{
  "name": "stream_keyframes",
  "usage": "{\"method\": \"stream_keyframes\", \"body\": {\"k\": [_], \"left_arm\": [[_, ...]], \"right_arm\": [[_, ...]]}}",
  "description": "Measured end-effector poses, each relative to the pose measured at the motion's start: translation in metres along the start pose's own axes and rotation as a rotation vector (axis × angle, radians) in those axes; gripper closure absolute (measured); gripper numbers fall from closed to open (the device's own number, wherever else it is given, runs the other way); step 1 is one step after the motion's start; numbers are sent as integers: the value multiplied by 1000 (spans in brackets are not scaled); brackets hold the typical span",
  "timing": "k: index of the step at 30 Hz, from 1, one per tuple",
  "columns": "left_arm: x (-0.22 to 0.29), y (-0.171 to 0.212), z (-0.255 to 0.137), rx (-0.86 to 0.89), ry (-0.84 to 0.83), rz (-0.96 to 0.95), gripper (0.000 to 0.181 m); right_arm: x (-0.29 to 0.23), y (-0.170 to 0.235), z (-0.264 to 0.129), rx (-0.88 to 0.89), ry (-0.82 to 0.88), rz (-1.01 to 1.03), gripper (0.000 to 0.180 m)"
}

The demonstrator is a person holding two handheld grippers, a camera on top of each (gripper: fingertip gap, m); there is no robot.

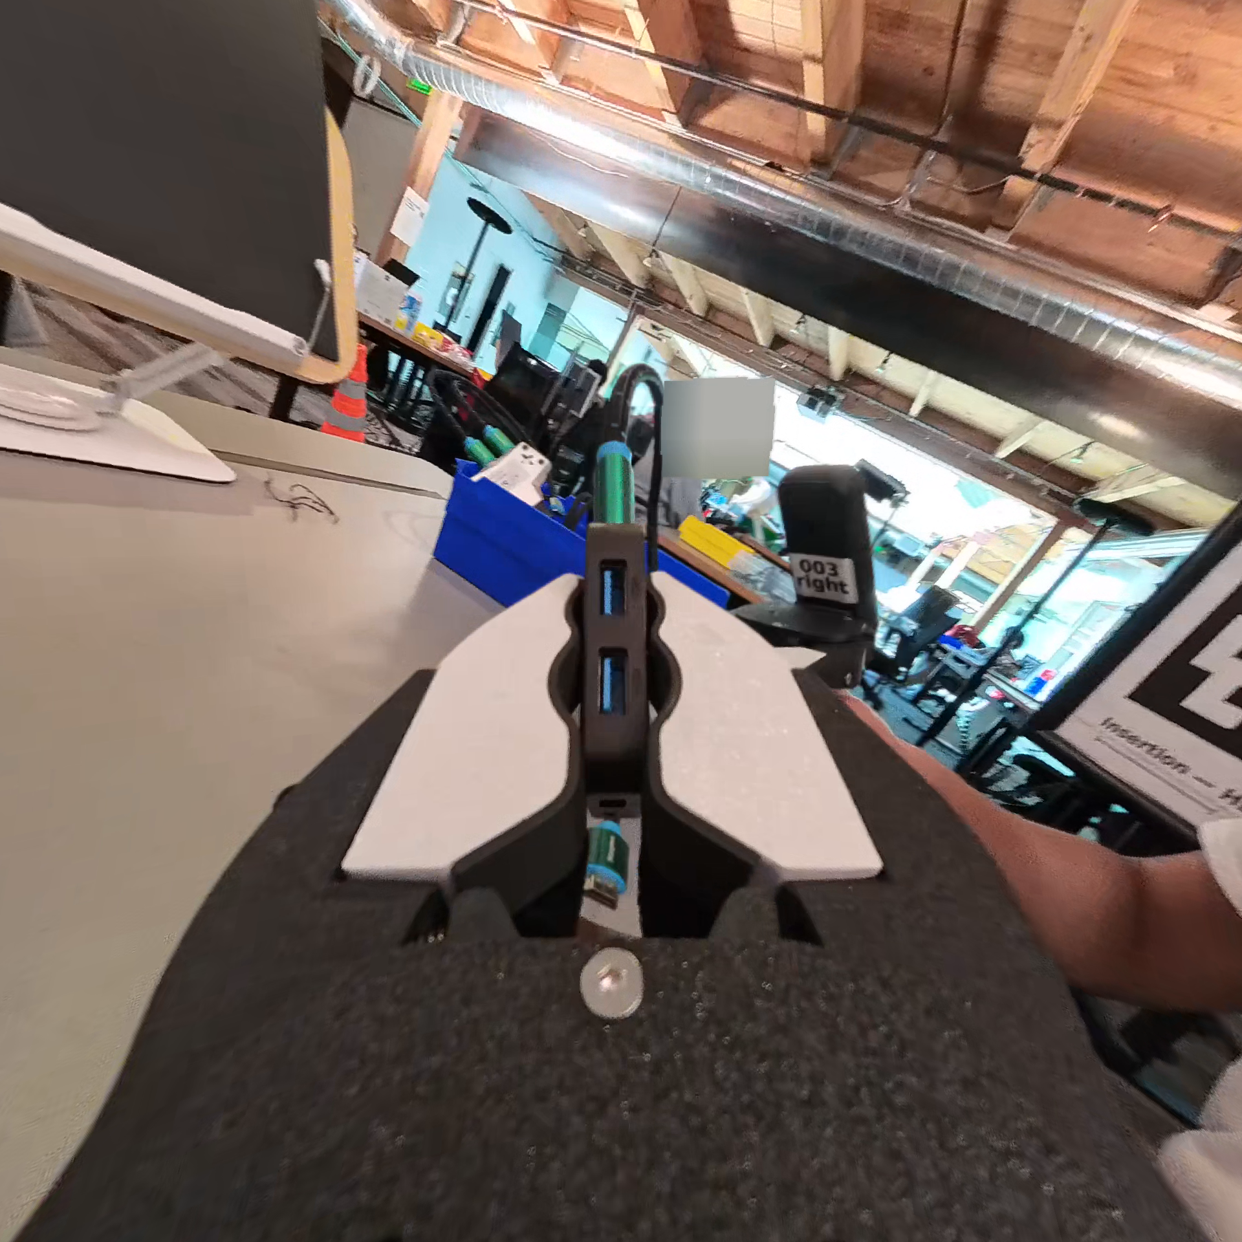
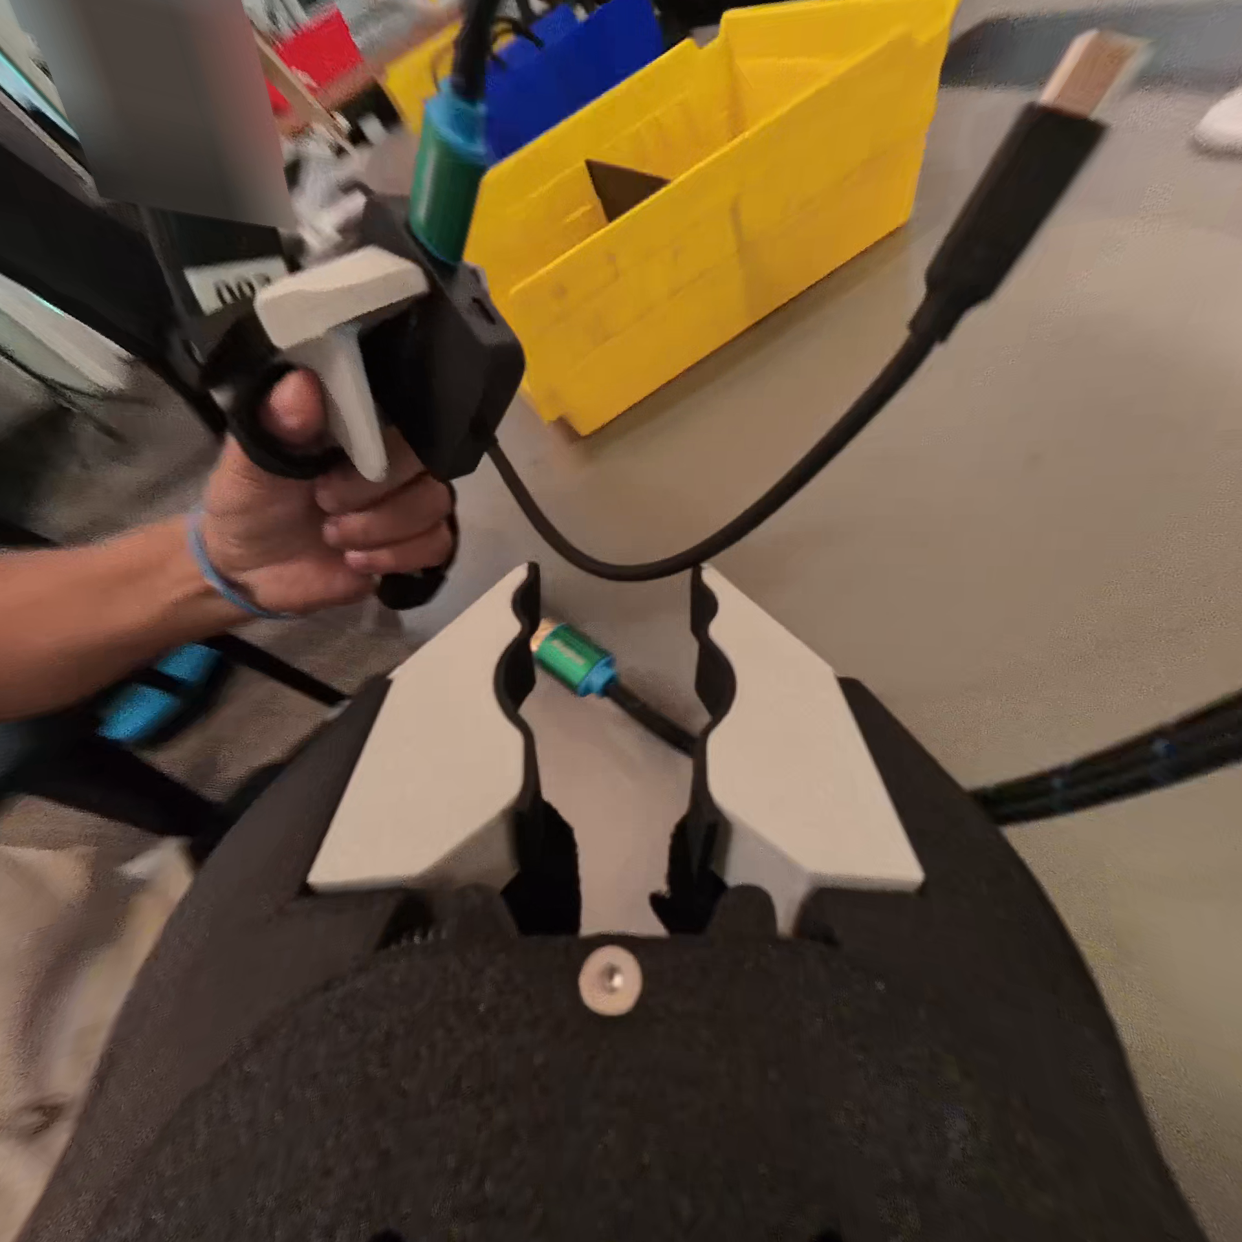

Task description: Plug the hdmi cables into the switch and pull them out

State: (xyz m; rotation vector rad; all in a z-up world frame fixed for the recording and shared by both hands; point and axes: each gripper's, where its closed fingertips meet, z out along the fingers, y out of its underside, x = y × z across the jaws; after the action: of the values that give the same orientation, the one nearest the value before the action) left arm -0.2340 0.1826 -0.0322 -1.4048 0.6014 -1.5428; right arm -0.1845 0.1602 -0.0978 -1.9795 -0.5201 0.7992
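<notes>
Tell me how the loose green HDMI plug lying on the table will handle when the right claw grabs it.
The green plug looks rigid and smooth, so it may slip. Its cable probably trails limply behind.

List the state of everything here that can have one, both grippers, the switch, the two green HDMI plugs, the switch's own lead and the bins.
left gripper: shut on the switch.
right gripper: open, empty.
switch: clamped, held off the table.
plugged HDMI plug: seated in the switch's far end.
loose HDMI plug: unplugged, lying on the table.
switch's lead: dangling, connector free.
yellow bin: looks empty.
blue bin: holds items.
</notes>
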Motion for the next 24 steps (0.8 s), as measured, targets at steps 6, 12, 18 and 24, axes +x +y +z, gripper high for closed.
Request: {"method": "stream_keyframes", "body": {"k": [6,12,18,24], "left_arm": [[3,-3,-3,-7,107,-100,167],[40,15,7,-102,285,-75,167],[48,28,13,-137,302,-59,167],[38,27,4,-155,244,-48,135]], "right_arm": [[-24,-38,-21,75,93,-264,144],[-50,-29,-5,78,-81,-211,140],[-59,-24,-5,43,-168,-122,157],[-48,-33,-19,-8,-114,-131,164]]}}
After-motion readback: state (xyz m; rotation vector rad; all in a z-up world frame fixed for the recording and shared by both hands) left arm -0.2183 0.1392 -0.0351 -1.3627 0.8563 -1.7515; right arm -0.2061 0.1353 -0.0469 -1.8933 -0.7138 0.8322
